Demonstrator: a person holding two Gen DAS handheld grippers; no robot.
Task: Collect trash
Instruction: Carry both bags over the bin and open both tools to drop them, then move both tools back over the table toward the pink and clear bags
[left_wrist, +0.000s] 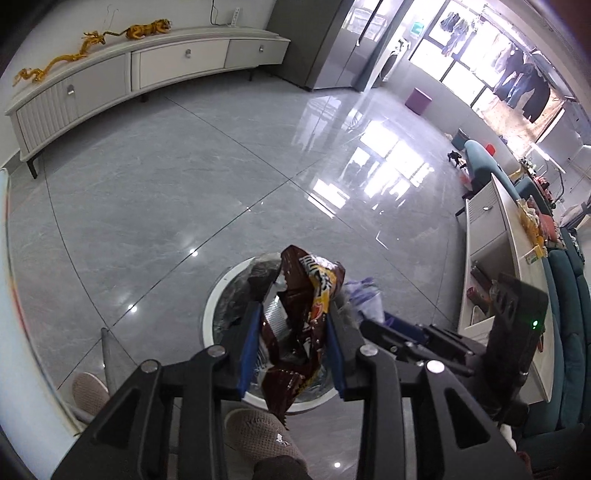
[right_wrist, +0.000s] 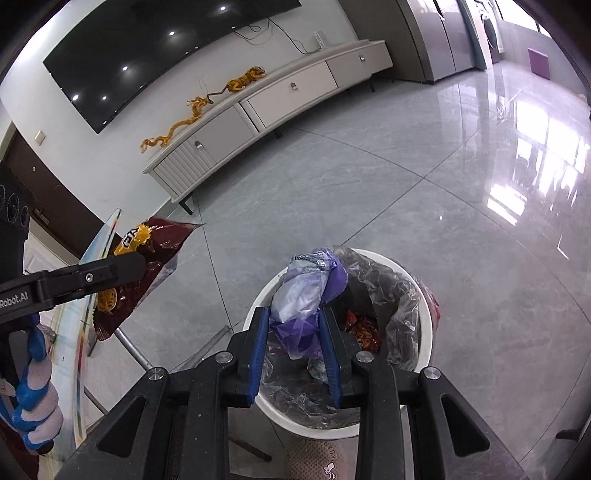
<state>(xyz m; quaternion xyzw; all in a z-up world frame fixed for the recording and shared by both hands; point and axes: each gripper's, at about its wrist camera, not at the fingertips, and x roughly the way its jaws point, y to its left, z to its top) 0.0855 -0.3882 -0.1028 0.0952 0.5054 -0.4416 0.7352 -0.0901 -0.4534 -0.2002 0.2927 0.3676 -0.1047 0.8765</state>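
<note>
- Where the grey tiled floor fills most of both views, a long white TV cabinet runs along the far wall with golden dragon figures on top; only the right wrist view shows the dark television mounted above it.
- Only the left wrist view takes in the bright window wall with hanging laundry, a purple stool on the floor and a white side cabinet against a teal sofa.
- A white round trash bin with a clear plastic liner stands on the floor directly below both grippers; the right wrist view looks into it and shows red wrappers already lying inside.
- The left gripper pinches a crumpled brown-and-yellow snack bag between its blue pads, above the bin; in the right wrist view the bag hangs off to the left of the bin's rim.
- The right gripper is closed on a bunched purple-and-white plastic bag, held just over the bin's opening; the left wrist view shows only a corner of it.
- A hand in a blue-and-white glove grips the left tool, seen only from the right wrist.
- Beige slippers show at the bottom edge beside the bin.
</note>
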